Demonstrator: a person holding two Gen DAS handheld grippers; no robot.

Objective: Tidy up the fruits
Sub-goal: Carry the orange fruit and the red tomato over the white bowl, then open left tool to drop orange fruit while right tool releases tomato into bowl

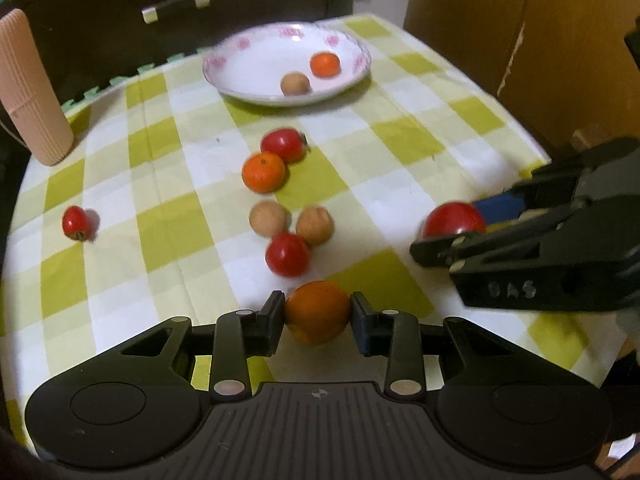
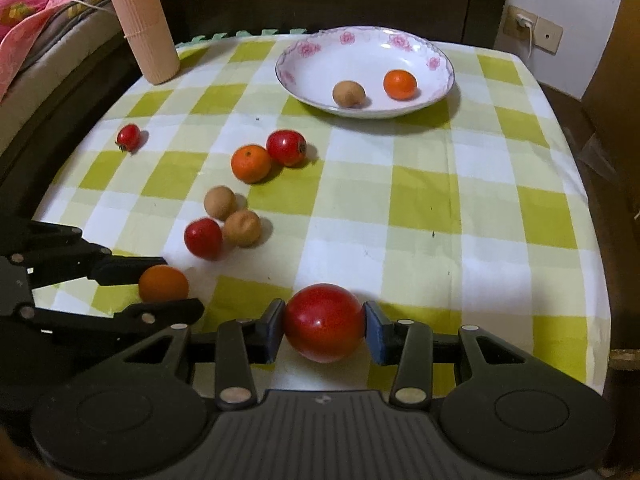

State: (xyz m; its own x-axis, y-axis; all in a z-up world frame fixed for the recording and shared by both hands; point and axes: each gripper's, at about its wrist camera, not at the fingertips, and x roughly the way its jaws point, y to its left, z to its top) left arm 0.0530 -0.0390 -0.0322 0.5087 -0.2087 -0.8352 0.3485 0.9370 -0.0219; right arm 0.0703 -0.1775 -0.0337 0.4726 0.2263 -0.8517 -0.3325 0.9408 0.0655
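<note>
Gripping fruit near the table edge: left gripper (image 1: 318, 314) an orange (image 1: 317, 312), right gripper (image 2: 325, 326) a red fruit (image 2: 324, 322).

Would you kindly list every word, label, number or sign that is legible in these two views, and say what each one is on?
"DAS", roughly: faint pale characters on the side of the right gripper, seen from the left wrist view; blurred, so the reading is uncertain.
Crosshair mark, no letters: on the body of the left gripper in its own view.
The plate rim has a pink flower pattern only, no text.
Nothing else is readable.
</note>
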